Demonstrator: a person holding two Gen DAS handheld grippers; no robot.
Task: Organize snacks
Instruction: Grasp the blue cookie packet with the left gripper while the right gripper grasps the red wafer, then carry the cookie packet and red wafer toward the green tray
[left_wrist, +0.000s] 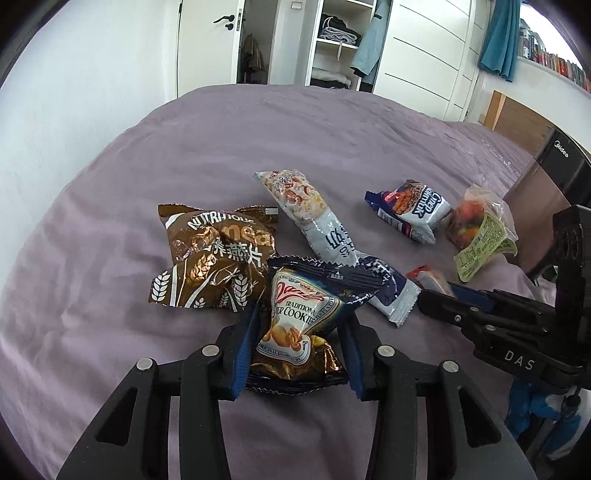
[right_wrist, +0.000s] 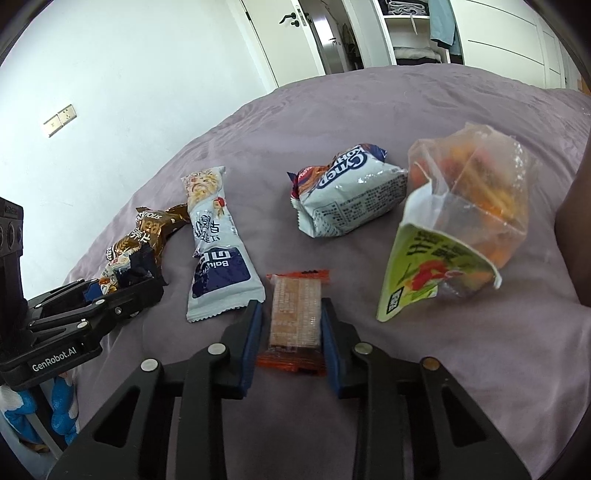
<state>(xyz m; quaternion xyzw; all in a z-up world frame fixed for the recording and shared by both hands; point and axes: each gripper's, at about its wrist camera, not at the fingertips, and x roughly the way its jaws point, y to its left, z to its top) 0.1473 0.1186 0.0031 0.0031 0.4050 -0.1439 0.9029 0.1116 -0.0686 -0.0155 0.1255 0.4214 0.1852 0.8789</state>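
Several snack packs lie on a purple bed. My left gripper is shut on a dark blue butter cookie bag; beside it lies a brown oatmeal bag. My right gripper is shut on a small orange-edged wafer pack; it also shows at the right of the left wrist view. A long white and blue pack lies left of the wafer pack, a white noodle snack bag lies beyond it, and a clear bag with a green label lies to its right.
A white wall and door stand beyond the bed, with an open wardrobe. A dark Midea appliance stands at the bed's right side. The left gripper's body sits at the left in the right wrist view.
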